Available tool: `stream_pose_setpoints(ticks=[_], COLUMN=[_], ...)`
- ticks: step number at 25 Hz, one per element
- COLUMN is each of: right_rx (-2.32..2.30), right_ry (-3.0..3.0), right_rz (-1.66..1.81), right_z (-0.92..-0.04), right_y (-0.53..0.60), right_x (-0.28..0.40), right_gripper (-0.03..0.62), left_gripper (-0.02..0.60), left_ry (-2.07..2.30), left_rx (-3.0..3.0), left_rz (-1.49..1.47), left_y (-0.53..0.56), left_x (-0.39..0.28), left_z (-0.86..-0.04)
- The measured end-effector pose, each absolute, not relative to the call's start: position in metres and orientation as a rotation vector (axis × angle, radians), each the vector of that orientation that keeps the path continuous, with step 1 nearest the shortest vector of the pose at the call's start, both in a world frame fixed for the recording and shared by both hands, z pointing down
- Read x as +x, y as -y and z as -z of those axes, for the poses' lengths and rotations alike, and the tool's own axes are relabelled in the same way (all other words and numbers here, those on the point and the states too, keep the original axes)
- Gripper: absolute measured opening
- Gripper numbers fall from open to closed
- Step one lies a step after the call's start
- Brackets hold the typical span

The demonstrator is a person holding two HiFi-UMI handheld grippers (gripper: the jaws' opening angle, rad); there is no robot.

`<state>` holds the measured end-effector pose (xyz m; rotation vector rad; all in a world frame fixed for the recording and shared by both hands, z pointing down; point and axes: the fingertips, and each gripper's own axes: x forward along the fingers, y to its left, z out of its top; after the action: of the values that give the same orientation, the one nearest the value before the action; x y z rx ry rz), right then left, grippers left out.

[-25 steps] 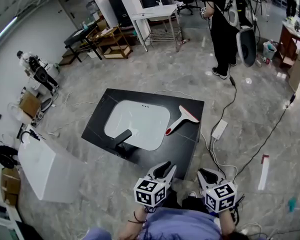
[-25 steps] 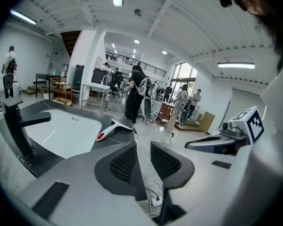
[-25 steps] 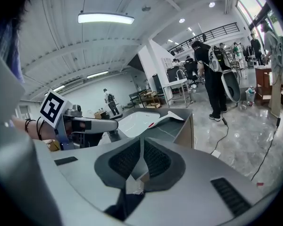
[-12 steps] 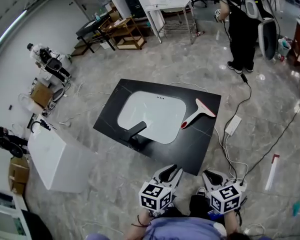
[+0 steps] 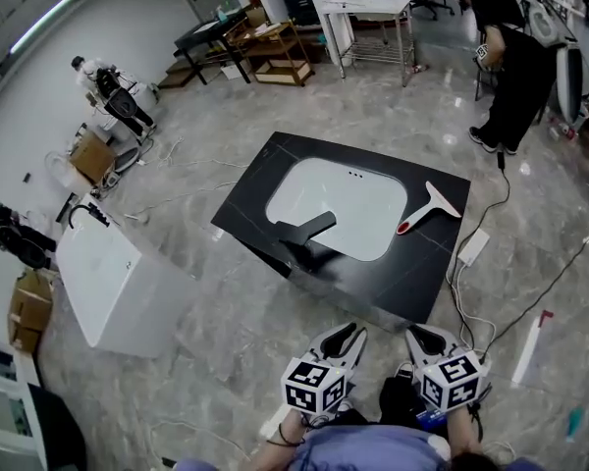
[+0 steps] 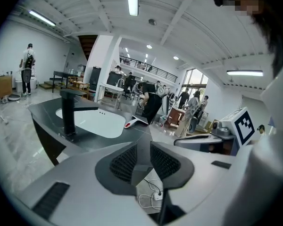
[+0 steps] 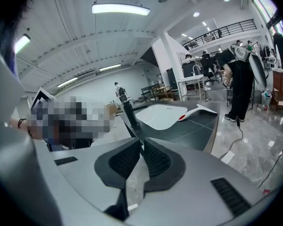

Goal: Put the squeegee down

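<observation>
On the black counter slab (image 5: 412, 273) lying on the floor at twelve o'clock from the person, the squeegee (image 5: 427, 209) rests flat. It sits at three o'clock of the white sink basin (image 5: 339, 209), just beside the basin's rim. Its red-tipped handle points towards the basin and its wide blade towards the slab's far right corner. A dark tap (image 5: 309, 232) stands at the basin's six o'clock edge.

Both claws sit at six o'clock, close to the person's body and well apart from the slab. The left gripper (image 5: 351, 332) has its ribbed pads a narrow slit apart, with only bare floor and a cable showing between them. The right gripper (image 5: 415, 334) has its pads drawn together until the tips almost meet, holding nothing. Each gripper view shows the squeegee far off on the slab, untouched (image 6: 136, 122) (image 7: 198, 110).

Judging by this, the set-down step looks finished — the tool lies free and neither claw grips it. No further move seems needed beyond keeping both claws clear of the slab, and of the cables trailing across the floor at two o'clock.
</observation>
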<state>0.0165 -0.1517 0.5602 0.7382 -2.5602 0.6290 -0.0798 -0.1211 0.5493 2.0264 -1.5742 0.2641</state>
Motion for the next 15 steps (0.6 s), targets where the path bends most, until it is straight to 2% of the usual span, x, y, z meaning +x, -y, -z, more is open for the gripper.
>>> stream_pose_setpoints(ticks=[7,15], right_rx=[0.734,0.781], right_ry=[2.555,2.576], right_rz=[-0.629,-0.585], right_z=[-0.553,-0.546], right_y=[0.074,-0.007], right_x=[-0.028,-0.048], right_gripper=[0.037,0.037], left_gripper=[0.092,0.087], left_ry=[1.606,1.553], left_rx=[2.076,2.145], left_rz=[-0.285,-0.254], left_y=[0.053,-0.02], left_x=[-0.125,-0.13], left_z=[-0.537,-0.537])
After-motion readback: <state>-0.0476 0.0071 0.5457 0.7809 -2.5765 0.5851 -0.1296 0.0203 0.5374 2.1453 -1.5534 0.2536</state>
